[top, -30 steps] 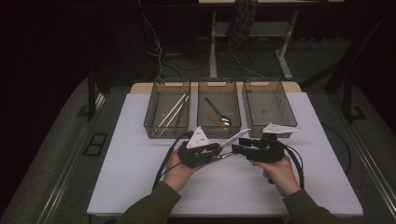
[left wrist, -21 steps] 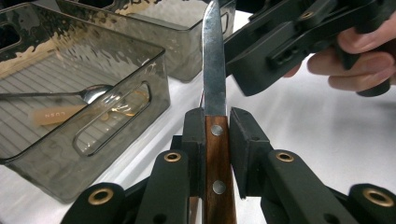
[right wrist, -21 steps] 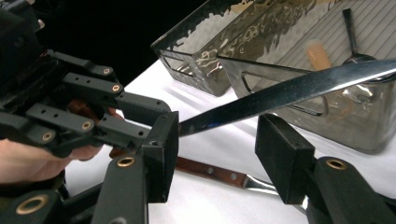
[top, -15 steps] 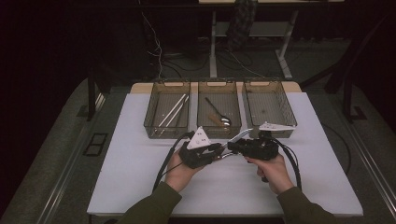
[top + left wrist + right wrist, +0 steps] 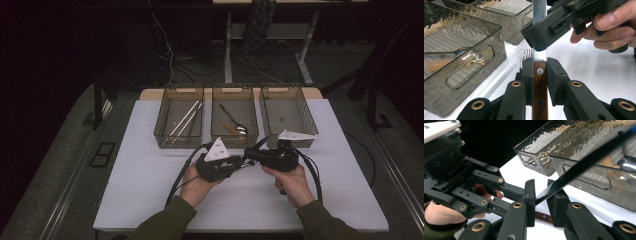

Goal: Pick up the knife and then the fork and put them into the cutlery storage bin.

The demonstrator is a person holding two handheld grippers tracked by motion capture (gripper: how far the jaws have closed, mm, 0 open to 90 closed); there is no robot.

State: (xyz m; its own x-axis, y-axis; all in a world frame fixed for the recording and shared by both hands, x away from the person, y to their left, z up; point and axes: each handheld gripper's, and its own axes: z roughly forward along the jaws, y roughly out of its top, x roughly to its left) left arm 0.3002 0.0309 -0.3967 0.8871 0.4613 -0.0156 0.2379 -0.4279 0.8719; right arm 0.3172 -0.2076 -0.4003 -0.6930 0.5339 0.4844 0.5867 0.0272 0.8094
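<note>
A knife with a riveted brown wooden handle (image 5: 540,85) and a steel blade (image 5: 539,10) is held between the two grippers over the white table. My left gripper (image 5: 540,62) (image 5: 237,162) is shut on the handle. My right gripper (image 5: 541,186) (image 5: 251,156) faces it from the right. Its jaws have just been closing and now press on the dark blade (image 5: 584,165), which slants up to the right between them. Fork tines (image 5: 527,53) show just behind the left gripper's tip.
Three smoky plastic trays stand in a row at the back: the left tray (image 5: 178,140) holds pale sticks, the middle tray (image 5: 235,140) a spoon (image 5: 240,127), and the right tray (image 5: 289,95). Cables trail from both grippers toward the front.
The right hand has shifted a little toward the left gripper. The left hand and the trays look the same.
</note>
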